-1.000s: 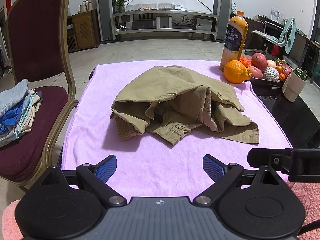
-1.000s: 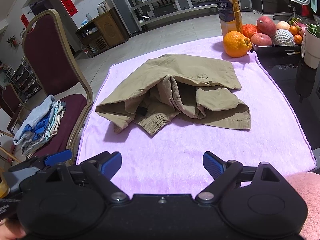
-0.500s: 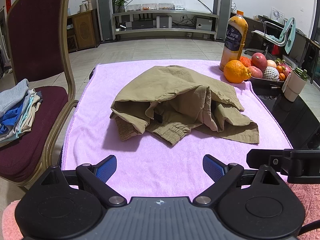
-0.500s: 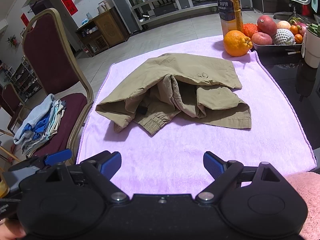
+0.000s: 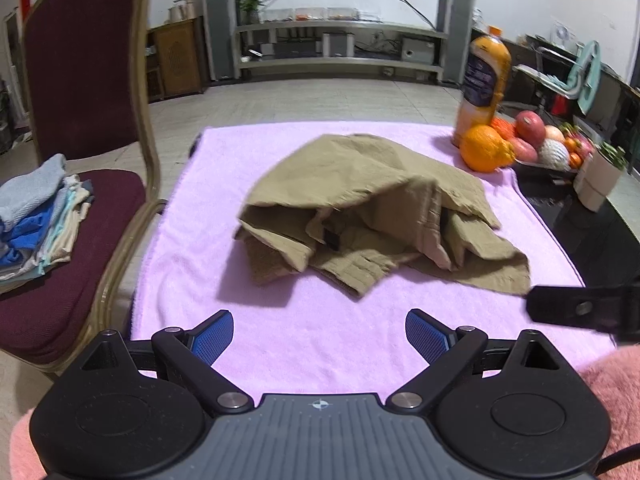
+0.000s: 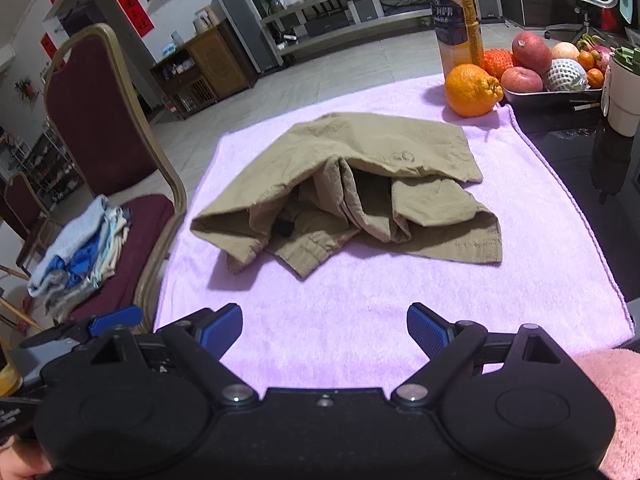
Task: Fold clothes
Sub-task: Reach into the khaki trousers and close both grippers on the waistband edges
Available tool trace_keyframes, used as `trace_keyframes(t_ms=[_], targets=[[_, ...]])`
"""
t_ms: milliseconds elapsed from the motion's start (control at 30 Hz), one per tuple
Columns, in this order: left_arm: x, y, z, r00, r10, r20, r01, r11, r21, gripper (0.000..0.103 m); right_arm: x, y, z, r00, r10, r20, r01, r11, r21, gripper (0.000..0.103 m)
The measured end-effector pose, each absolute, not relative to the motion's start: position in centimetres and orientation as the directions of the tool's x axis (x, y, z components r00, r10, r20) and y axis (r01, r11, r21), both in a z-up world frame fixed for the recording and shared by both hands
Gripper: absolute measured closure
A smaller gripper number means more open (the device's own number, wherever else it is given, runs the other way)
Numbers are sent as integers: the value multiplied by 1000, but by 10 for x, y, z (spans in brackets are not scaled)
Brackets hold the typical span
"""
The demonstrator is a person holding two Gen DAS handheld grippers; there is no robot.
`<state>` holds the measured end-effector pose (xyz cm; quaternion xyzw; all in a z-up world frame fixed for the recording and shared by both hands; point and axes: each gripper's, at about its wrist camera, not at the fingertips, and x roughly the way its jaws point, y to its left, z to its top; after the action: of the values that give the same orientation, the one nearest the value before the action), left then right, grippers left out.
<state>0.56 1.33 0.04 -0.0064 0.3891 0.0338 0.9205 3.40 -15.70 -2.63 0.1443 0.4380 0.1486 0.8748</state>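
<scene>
Khaki garment (image 6: 352,184) lies crumpled at centre of pink towel (image 6: 360,304) covering surface — folds bunched, elastic waistband edge facing near side. Left tool (image 5: 319,334): blue pads spread wide, nothing between, above near towel edge, apart from garment. Right tool (image 6: 325,330): pads spread wide, empty, likewise short of garment. Orange (image 6: 472,90) on far right towel corner, juice bottle (image 6: 456,16) just behind, fruit tray (image 6: 552,94) beside. Chair (image 6: 100,128) at left — folded clothes stack (image 6: 80,248) on seat.
</scene>
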Motion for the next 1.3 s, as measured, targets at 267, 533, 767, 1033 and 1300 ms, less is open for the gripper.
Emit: trace_keyframes(t_ms=[267,533,767,1033,1300], targets=[[24,50,14,722,100,-684,-127,992,10,12,63,-151,0,647,452,-614,-214,881,423,12],[47,65,6,758,20,-652,-50,998,-28,16,113,-134,-4,668,564,-485,-339,811,477,20],[72,73,-50,663,9,-748,-86,994,-65,27,149,-137,-64,631,612,-477,-352,773,527,44],[92,77,-72,669,-27,-743,-111,984,-136,26,181,-146,-148,458,642,-615,-121,730,673,61],[128,63,-92,667,57,-743,-128,991,-39,26,191,-142,-180,445,585,-678,29,747,664,61]])
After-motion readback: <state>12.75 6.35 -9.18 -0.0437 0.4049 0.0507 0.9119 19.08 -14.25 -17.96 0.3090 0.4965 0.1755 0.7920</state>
